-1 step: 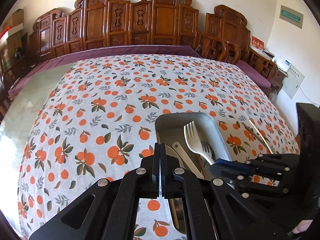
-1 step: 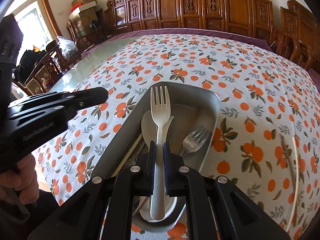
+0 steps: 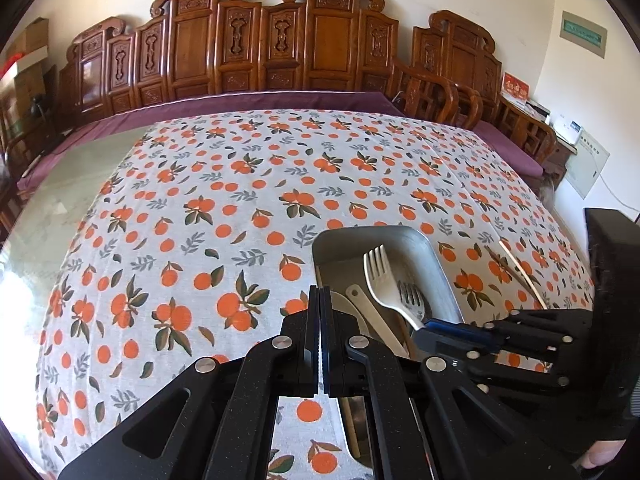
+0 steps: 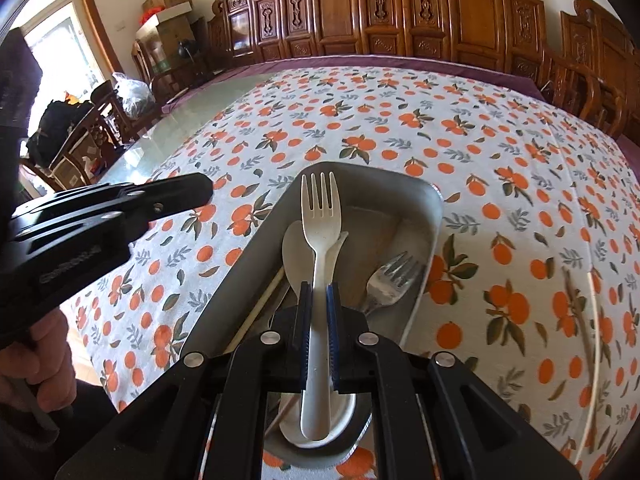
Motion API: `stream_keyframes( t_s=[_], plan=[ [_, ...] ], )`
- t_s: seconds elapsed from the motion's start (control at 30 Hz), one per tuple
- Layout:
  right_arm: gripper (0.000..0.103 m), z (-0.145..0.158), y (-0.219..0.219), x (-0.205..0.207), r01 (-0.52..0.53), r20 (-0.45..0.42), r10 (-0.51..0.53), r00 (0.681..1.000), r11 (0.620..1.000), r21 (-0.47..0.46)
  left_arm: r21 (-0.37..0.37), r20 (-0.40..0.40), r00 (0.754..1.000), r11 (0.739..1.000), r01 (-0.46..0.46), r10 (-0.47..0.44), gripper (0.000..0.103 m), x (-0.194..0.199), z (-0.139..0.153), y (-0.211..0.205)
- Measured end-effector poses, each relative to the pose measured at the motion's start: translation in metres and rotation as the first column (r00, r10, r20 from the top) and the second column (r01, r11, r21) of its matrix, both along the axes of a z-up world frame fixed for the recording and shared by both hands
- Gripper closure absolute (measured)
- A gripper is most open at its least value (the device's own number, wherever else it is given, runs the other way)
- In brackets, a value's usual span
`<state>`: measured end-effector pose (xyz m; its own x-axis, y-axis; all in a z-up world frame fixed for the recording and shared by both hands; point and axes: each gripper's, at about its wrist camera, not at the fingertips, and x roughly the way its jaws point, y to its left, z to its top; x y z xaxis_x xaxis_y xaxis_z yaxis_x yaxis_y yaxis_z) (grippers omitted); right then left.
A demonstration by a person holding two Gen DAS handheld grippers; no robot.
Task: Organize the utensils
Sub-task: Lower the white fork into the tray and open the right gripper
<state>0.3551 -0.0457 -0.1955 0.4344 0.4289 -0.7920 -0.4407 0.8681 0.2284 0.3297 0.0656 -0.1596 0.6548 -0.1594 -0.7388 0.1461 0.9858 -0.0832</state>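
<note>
Right gripper (image 4: 318, 300) clamped on the handle of a cream plastic fork (image 4: 320, 216), blue pads pressed against it on both sides; tines point away from the camera, fork sits over the tray. Left gripper (image 3: 320, 300) jaws pressed together, nothing between them, just left of the tray's near-left wall, over the tablecloth.

Writing: raised lettering on the side of the left gripper in the right wrist view, too blurred to read. Green wall sign (image 3: 583, 35) and red card (image 3: 516, 90) at far right of the left wrist view carry text, illegible.

Metal tray (image 4: 434, 216), rectangular with rounded corners, on the tablecloth directly under the right gripper. Inside: cream spoon (image 4: 296, 246) under the held fork; metal fork (image 4: 390, 278) on the right side, tines towards the far right corner; a pale thin stick, probably a chopstick (image 4: 260, 304), along the left wall; a white spoon bowl (image 4: 340, 412) at the near end beneath the fork handle.

Outside the tray, to its right, thin pale sticks (image 4: 596, 344) lie on the cloth, apart from the tray.

Orange-print tablecloth (image 3: 240, 200) covers most of the table; bare glass tabletop (image 3: 72, 184) on its left side. Behind the table, carved wooden chairs (image 3: 320, 40). Cardboard boxes (image 4: 168, 4) far left.
</note>
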Motion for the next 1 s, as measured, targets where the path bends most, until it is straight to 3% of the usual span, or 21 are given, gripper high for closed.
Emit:
stream_keyframes(
  t_s=[0.37,0.73,0.8,0.87,1.0],
  plan=[
    [0.093,0.007,-0.016,-0.001,0.007,0.019,-0.008,1.0,0.999,0.046,-0.006,0.002,1.0,1.0,0.011,-0.011,0.103,-0.001,0.001,-0.006],
    [0.093,0.023,-0.109,-0.019,0.104,0.094,-0.1,0.991,0.994,-0.038,-0.018,0.01,0.998,0.997,0.07,-0.07,0.102,-0.006,0.005,-0.038],
    [0.093,0.024,-0.133,-0.02,0.138,0.101,-0.132,0.986,0.989,-0.055,-0.022,0.007,0.997,0.996,0.082,-0.082,0.091,-0.007,0.005,-0.046],
    [0.093,0.023,-0.155,-0.019,0.173,0.105,-0.165,0.981,0.982,-0.072,-0.024,0.013,0.996,0.996,0.09,-0.09,0.059,-0.009,0.006,-0.054],
    [0.093,0.02,-0.192,-0.018,0.227,0.109,-0.215,0.97,0.968,-0.106,-0.035,0.023,0.994,0.994,0.108,-0.107,0.042,-0.011,0.008,-0.068]
  ],
)
